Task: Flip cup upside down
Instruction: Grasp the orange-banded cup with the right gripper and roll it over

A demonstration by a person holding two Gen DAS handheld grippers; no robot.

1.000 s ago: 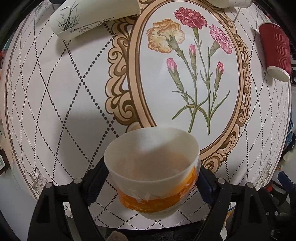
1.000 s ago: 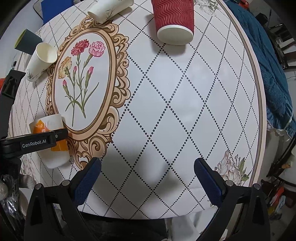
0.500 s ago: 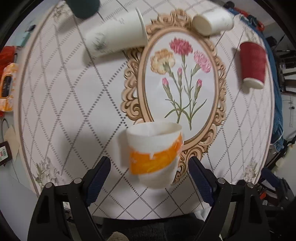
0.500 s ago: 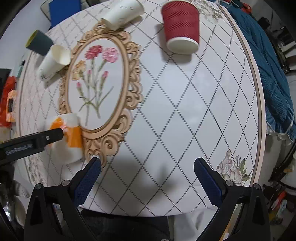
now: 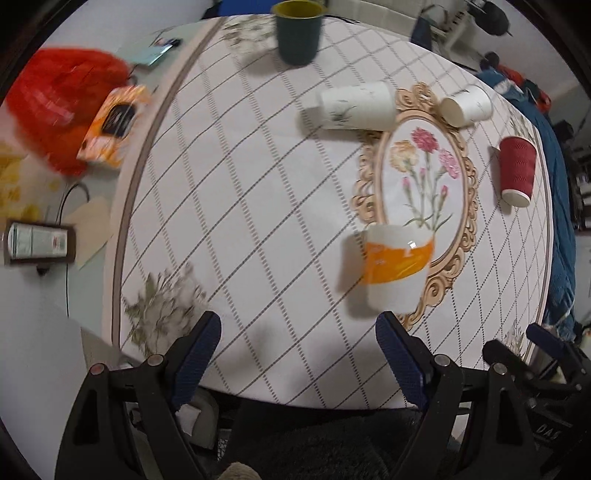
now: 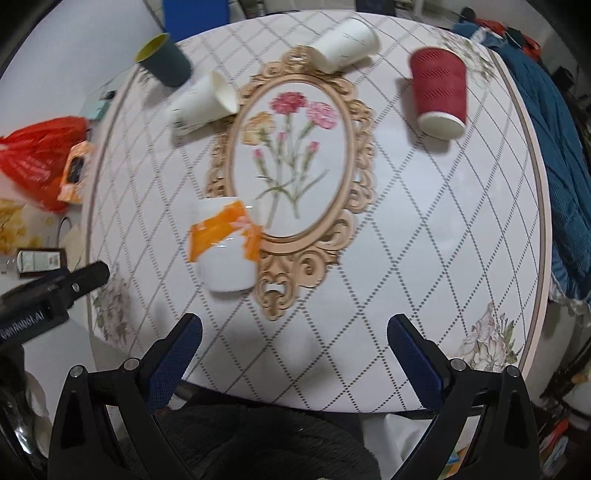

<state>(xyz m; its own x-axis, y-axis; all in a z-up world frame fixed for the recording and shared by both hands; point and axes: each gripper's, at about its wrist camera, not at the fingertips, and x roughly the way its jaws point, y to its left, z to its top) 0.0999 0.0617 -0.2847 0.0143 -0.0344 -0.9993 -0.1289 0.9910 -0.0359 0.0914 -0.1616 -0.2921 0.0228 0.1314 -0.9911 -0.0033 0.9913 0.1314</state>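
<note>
Jaws apart, five cups (image 5: 397, 273)

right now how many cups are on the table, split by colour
White paper cups with a grey sprig print, lying on their sides: 2
White cup with an orange band, upside down: 1
Red ribbed paper cup, upside down: 1
Dark green cup with a yellow inside, upright: 1
Total: 5
</note>
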